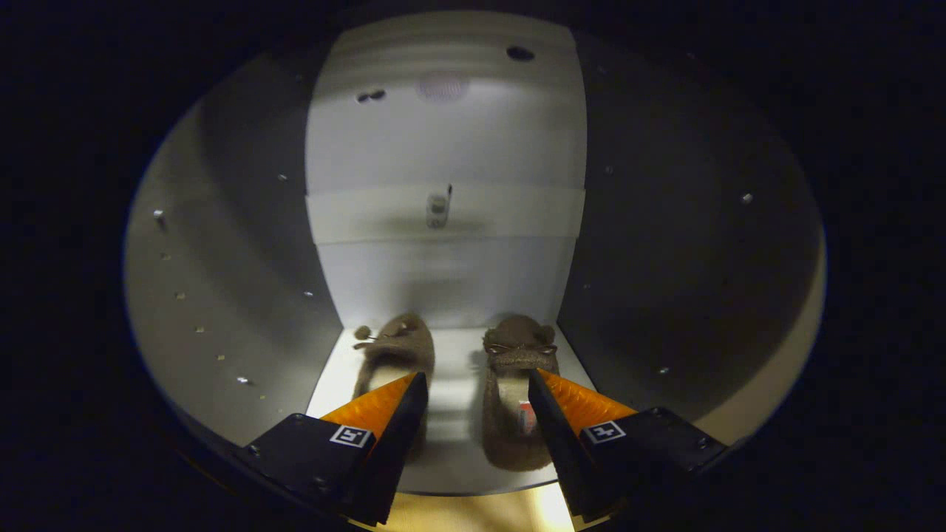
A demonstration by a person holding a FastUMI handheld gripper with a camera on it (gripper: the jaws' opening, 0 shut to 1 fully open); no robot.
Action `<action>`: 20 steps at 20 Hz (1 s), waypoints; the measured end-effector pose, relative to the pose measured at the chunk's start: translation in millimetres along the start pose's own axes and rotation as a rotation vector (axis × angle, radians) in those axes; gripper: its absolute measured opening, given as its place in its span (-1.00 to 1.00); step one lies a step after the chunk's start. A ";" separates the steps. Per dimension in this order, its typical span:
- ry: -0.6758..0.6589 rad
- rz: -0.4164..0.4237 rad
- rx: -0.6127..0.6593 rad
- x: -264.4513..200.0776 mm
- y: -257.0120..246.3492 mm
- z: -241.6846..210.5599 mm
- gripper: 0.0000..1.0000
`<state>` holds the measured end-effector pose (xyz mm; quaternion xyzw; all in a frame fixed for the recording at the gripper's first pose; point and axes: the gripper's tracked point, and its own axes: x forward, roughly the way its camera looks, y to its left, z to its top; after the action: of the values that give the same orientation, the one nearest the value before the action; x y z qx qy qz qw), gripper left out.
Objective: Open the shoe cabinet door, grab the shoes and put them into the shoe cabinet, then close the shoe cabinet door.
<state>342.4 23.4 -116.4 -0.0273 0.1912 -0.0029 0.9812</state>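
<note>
I look into a white shoe cabinet whose inside is lit at the back. Two brown fuzzy slippers lie side by side on its floor, toes toward the back wall. The left slipper lies partly behind my left finger. The right slipper lies between the fingers, close against the inner side of my right finger. My gripper is open, with a wide gap between its fingers, and neither finger presses on a slipper.
The cabinet's side walls curve around both sides, dotted with shelf-pin holes. A white shelf strip with a small metal fitting crosses the back wall above the slippers. A light wooden floor shows below the cabinet's front edge.
</note>
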 end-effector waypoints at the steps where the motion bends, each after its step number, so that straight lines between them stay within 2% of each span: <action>1: -0.041 0.013 -0.003 -19.6 4.3 9.4 0.76; 2: -0.077 0.014 -0.002 -39.6 5.8 16.7 0.78; 4: -0.139 0.032 0.005 -80.0 11.3 22.6 0.96; 8: -0.237 0.096 0.037 -155.3 24.2 28.6 0.96; 11: -0.321 0.114 0.051 -210.5 21.0 30.4 0.96; 14: -0.421 0.167 0.069 -267.6 17.4 29.7 0.95; 17: -0.468 0.139 0.081 -314.8 -3.0 21.8 0.95; 20: -0.441 0.143 0.068 -352.5 -15.4 -1.5 0.96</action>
<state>15.2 13.7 15.3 0.0193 -0.0264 0.0665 0.9973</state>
